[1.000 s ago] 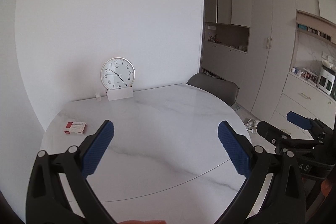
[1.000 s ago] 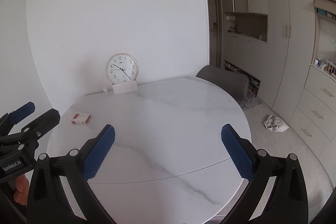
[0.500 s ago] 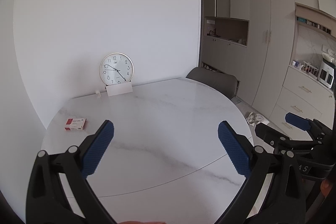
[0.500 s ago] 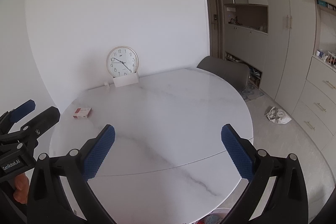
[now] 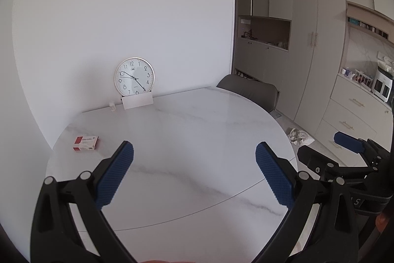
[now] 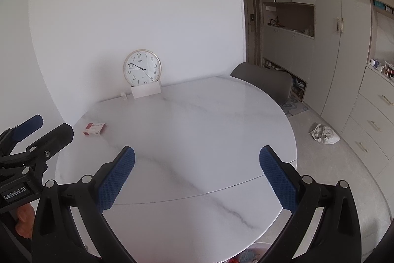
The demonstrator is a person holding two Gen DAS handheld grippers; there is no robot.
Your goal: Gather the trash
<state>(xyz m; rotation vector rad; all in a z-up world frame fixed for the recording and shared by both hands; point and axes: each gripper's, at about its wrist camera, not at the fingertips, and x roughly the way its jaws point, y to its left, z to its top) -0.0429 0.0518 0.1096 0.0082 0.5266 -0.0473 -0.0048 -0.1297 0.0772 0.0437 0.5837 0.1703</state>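
Marble table (image 5: pixel 187 144), one clock (image 5: pixel 134 76), one red box (image 5: pixel 85 142), both grippers' fingers (image 5: pixel 115 176) apart.

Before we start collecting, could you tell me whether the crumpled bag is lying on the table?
No, the bag lies on the floor beside the table.

Both wrist views are evenly and softly lit by diffuse daylight, bright without harsh contrast. The white wall (image 5: pixel 123 16) reads pale grey with a gentle falloff toward the left. The marble table (image 5: pixel 184 139) carries a broad, milky sheen across its middle that washes out the veining there. The clock (image 5: pixel 134 77) shows a pale reflection on its glass and casts only a faint shadow. Fisheye distortion bows the cabinet (image 6: pixel 320 41) lines and the table rim, and a black vignette closes every corner. Far objects stay fairly sharp; the near blue pads (image 6: pixel 115 180) are crisp, and a slight haze veils the centre.
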